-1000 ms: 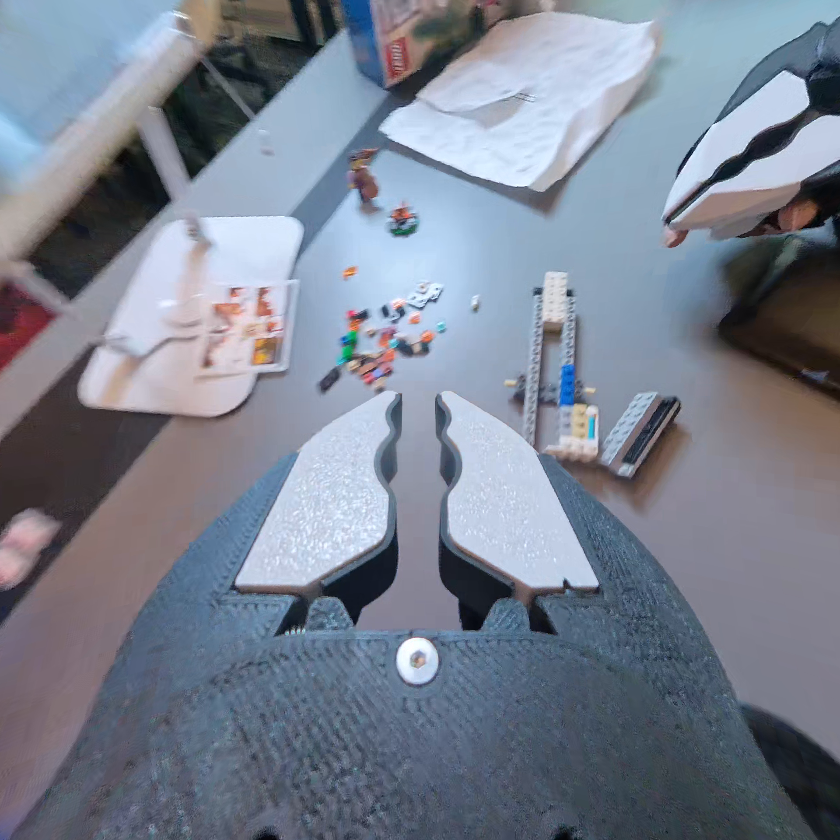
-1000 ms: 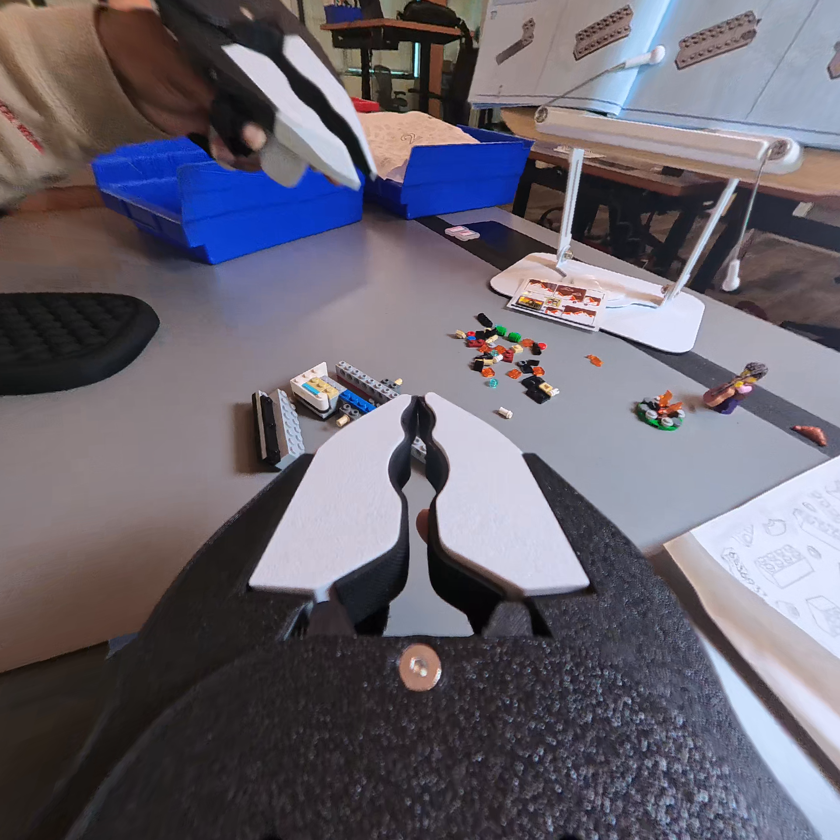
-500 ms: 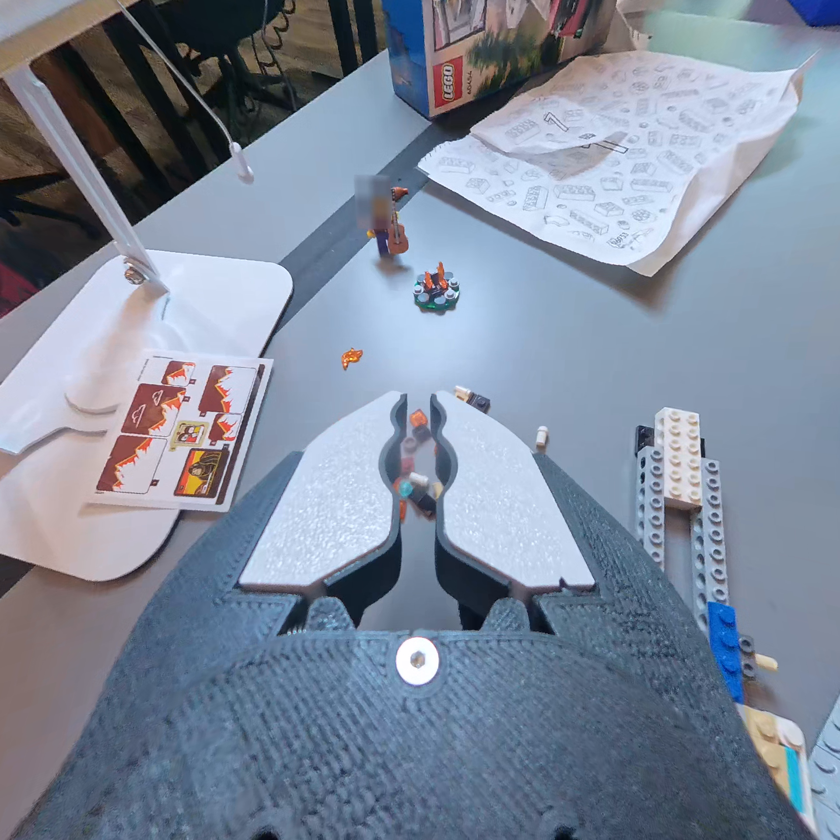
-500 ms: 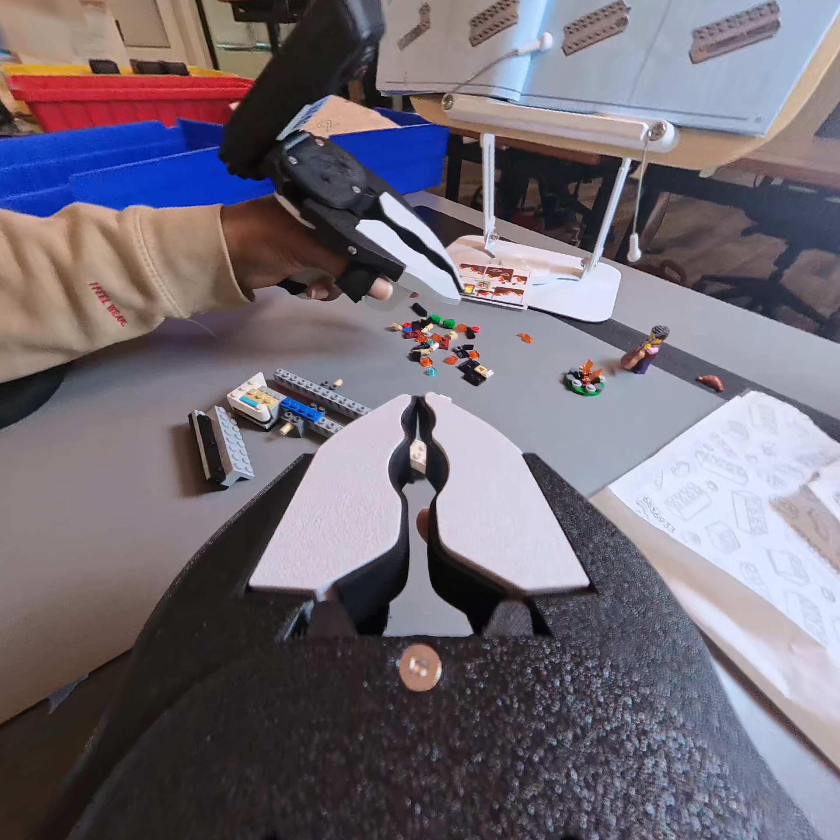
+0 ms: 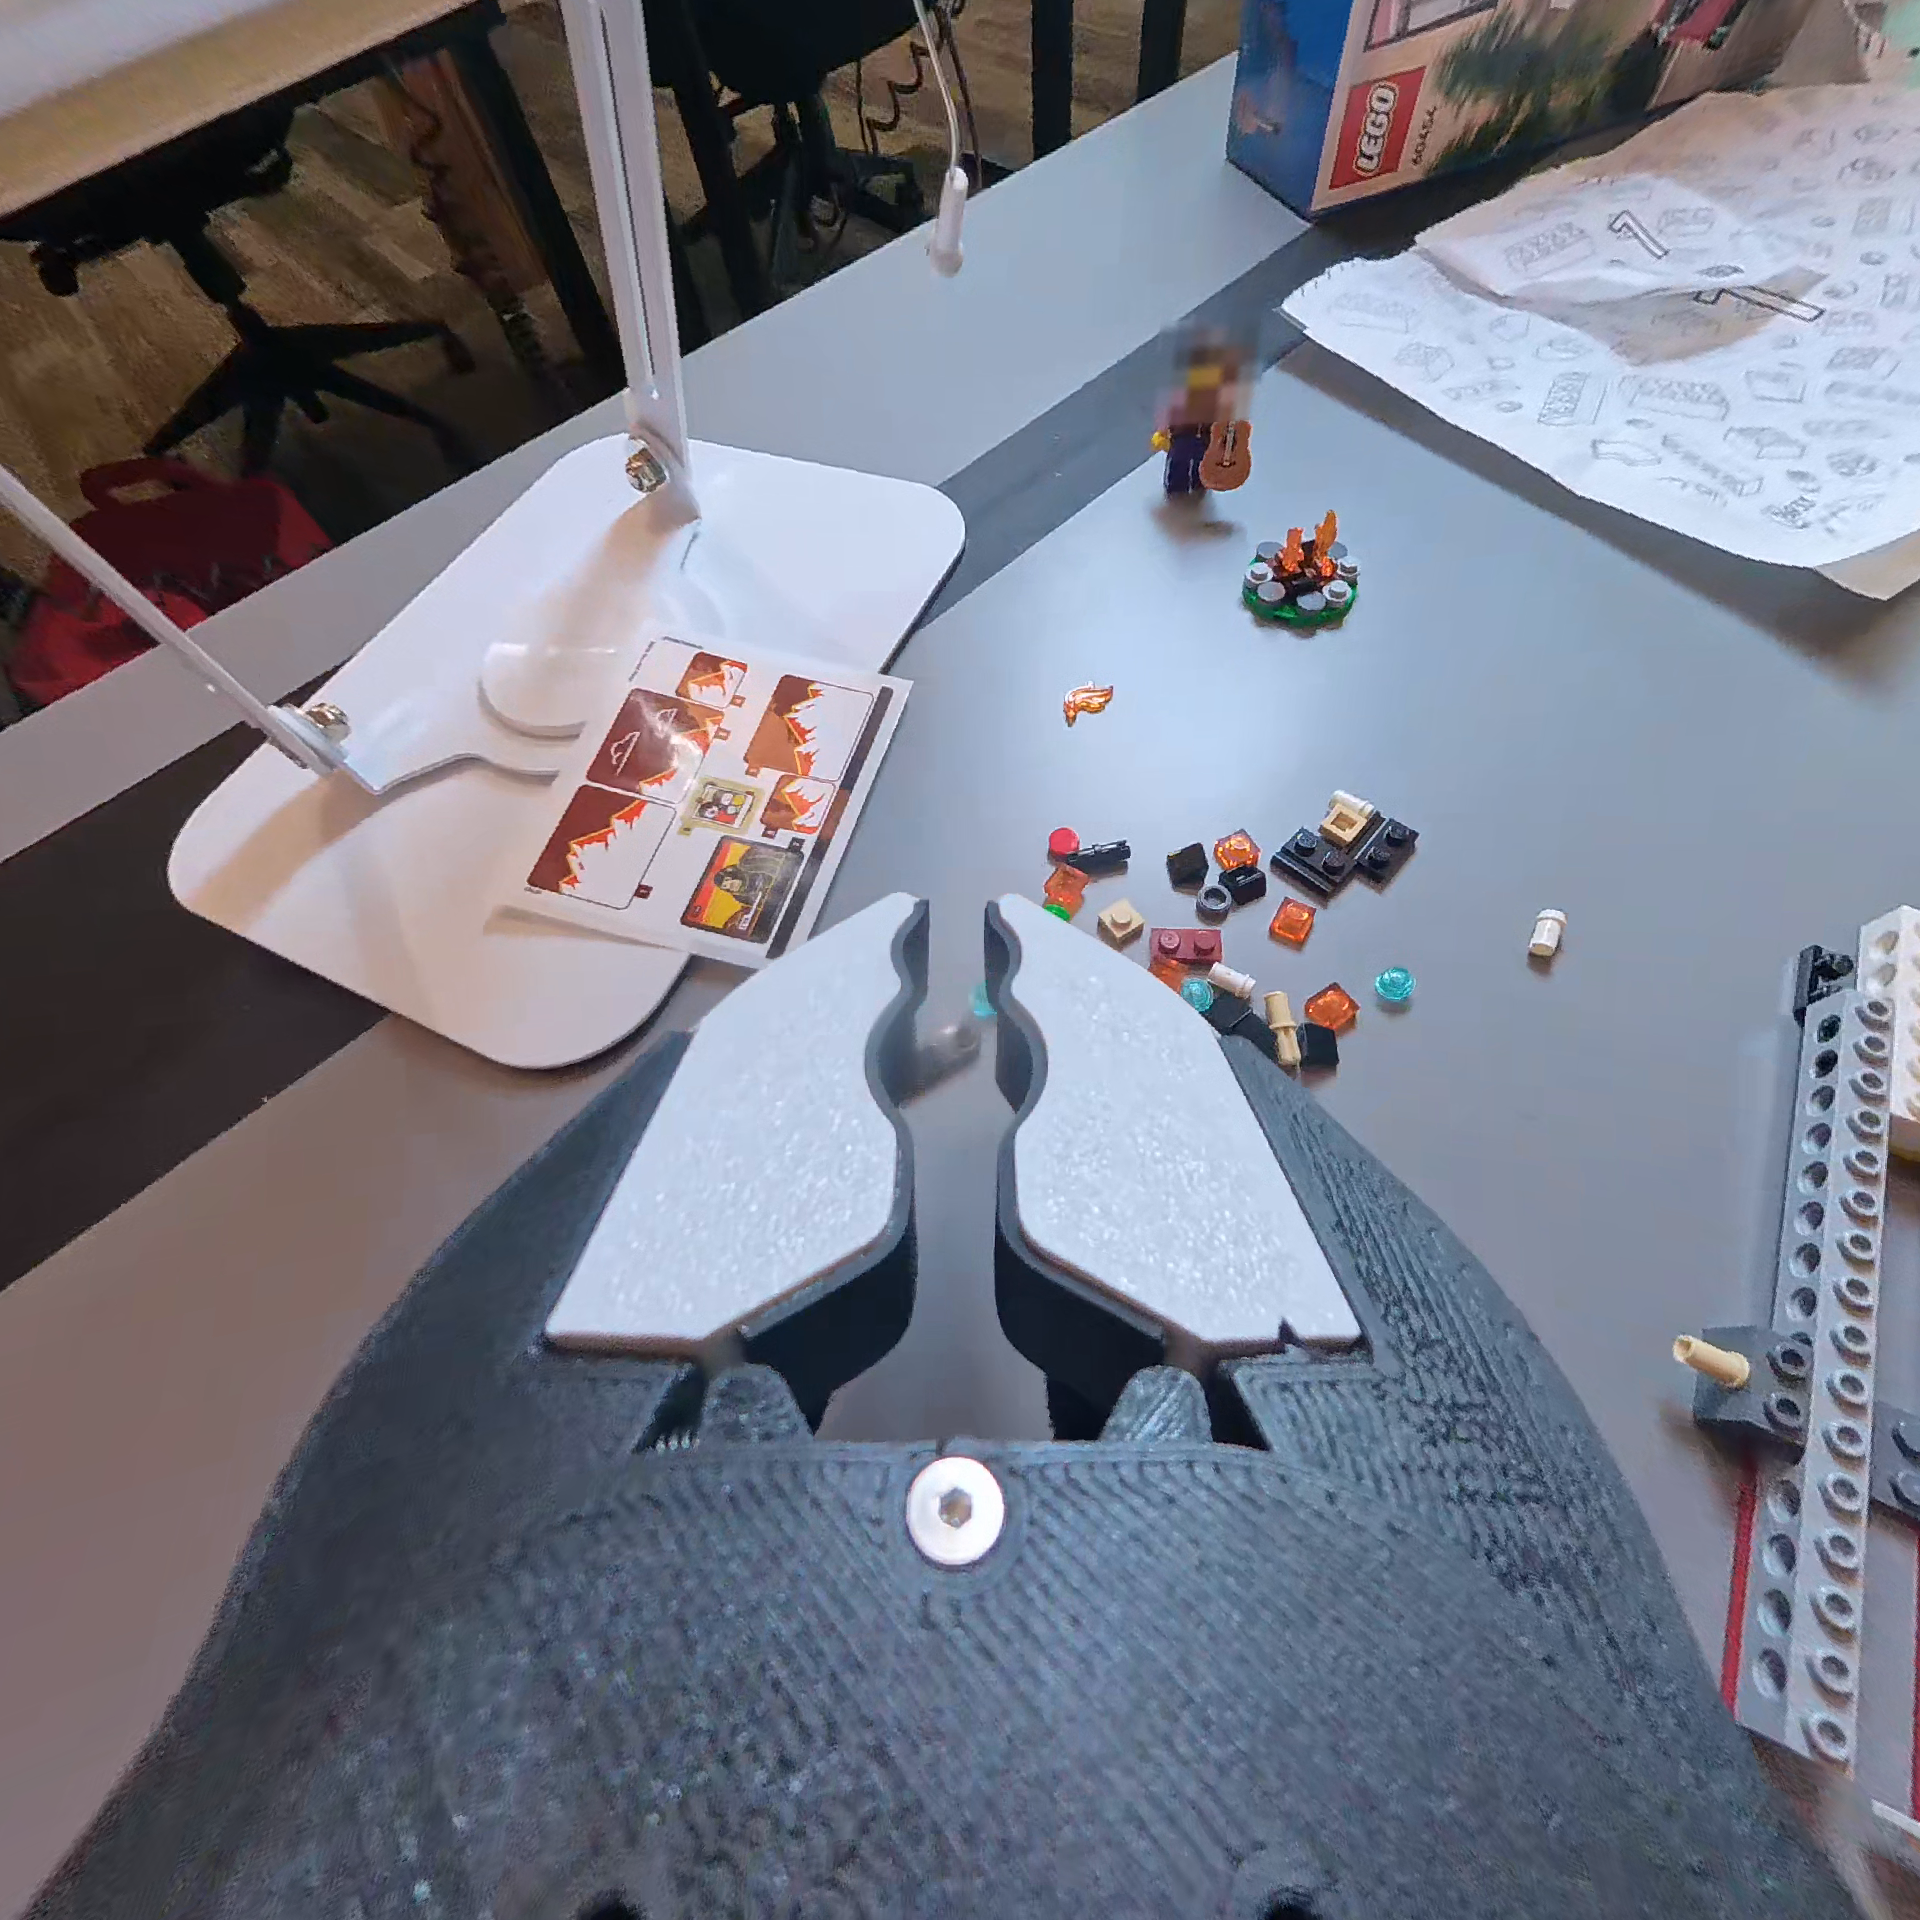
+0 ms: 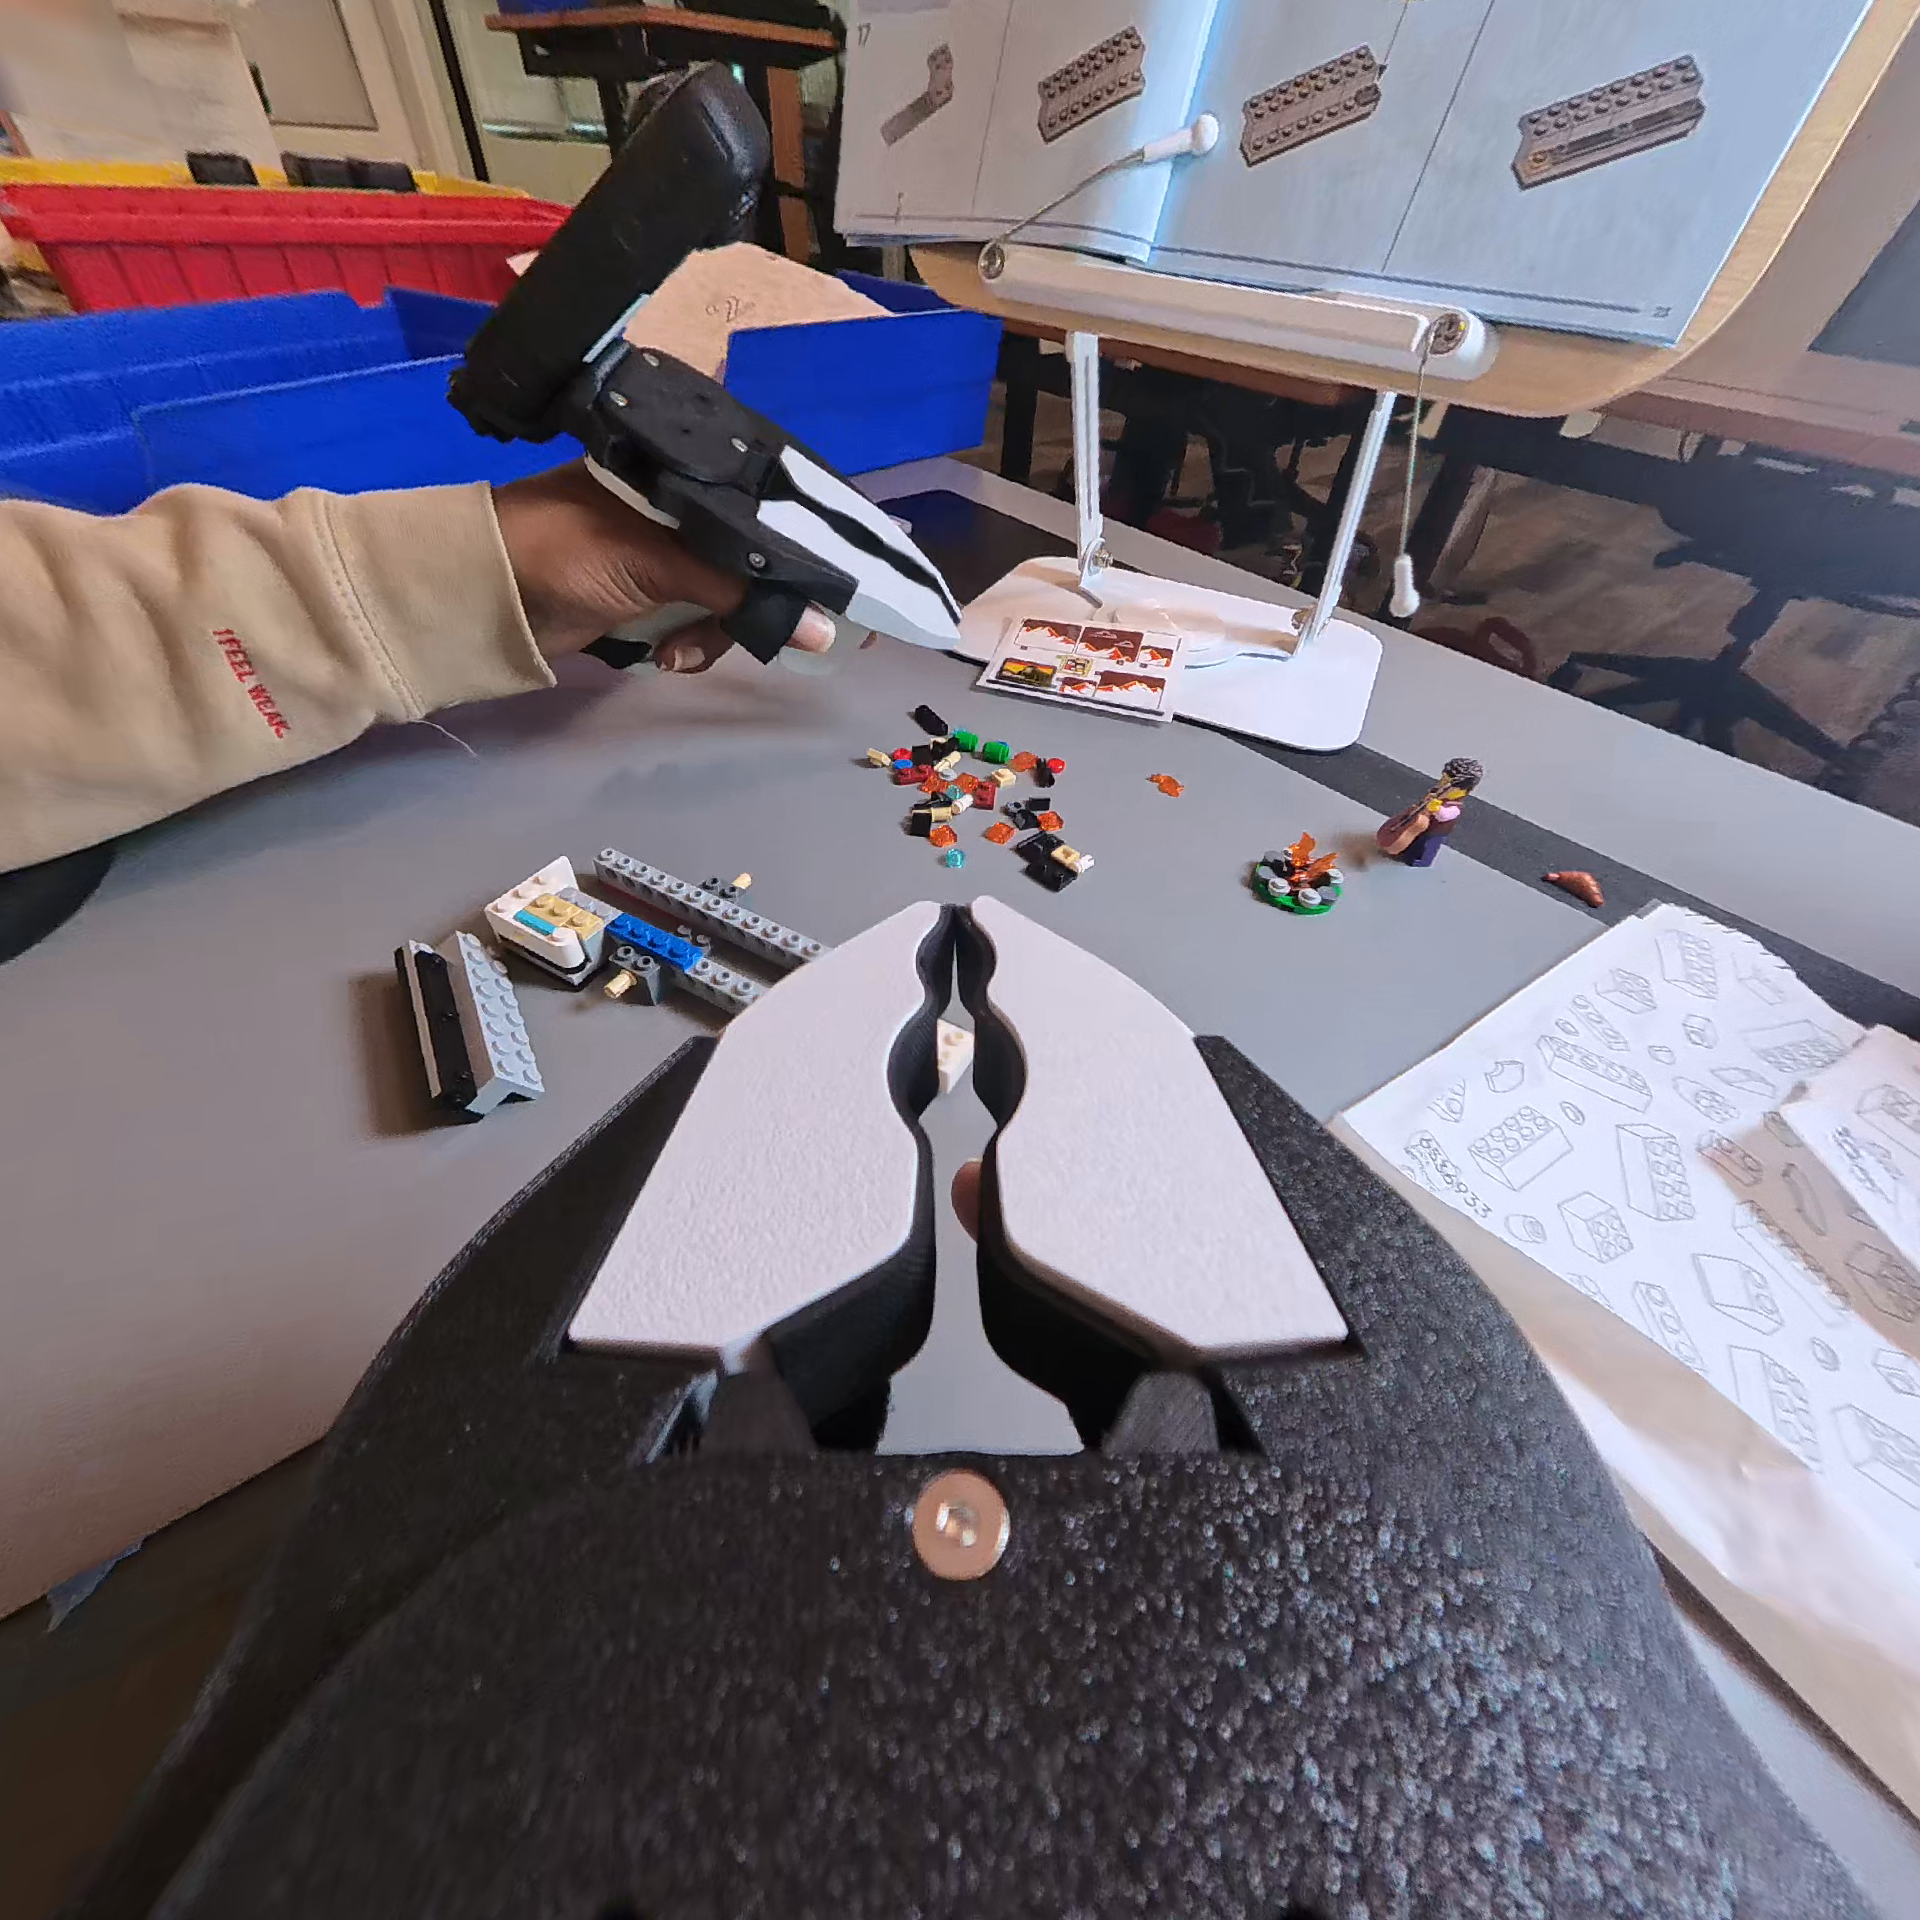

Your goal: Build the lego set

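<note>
My right gripper [image 6: 958, 914], nearest, hovers with its tips pressed together, empty; a white brick shows on the worktop through the gap behind them. My left gripper [image 5: 956, 909] has a narrow gap between its tips and nothing clearly gripped; a blurred grey bit lies in the gap. Beyond them, mid-worktop, lies the partly built grey-beam chassis [image 6: 665, 930] with a loose grey plate [image 6: 473, 1023] beside it. Farther on sits the pile of small loose pieces [image 5: 1236, 914], then the campfire [image 5: 1299, 582] and minifigure [image 5: 1200, 436], toward the far edge. Step in hand, as I judge: selecting a small piece. The next move calls for lowering the left tips over one piece and closing them.
</note>
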